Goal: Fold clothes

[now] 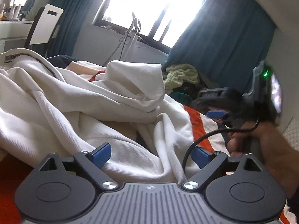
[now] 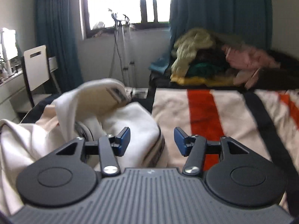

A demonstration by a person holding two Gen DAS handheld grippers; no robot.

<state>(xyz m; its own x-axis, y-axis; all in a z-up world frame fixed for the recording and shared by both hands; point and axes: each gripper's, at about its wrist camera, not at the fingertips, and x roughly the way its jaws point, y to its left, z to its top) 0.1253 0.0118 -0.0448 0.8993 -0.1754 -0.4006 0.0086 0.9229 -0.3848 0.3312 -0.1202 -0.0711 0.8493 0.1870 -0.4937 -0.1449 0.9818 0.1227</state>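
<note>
A crumpled white garment [image 1: 89, 108] lies on the bed; in the right wrist view it [image 2: 130, 119] fills the lower left, with a label showing at its collar. My left gripper [image 1: 151, 155] is open, low over the white cloth, holding nothing. My right gripper [image 2: 152, 141] is open and empty, at the garment's right edge, over the striped bedspread [image 2: 224, 115]. The right gripper also shows in the left wrist view [image 1: 216, 113], blurred, held by a hand at the right.
A pile of mixed clothes [image 2: 214, 59] sits at the far end of the bed, below blue curtains [image 2: 220, 9]. A white chair [image 2: 37, 67] and a desk stand at the left. A stand [image 2: 121, 43] leans under the window.
</note>
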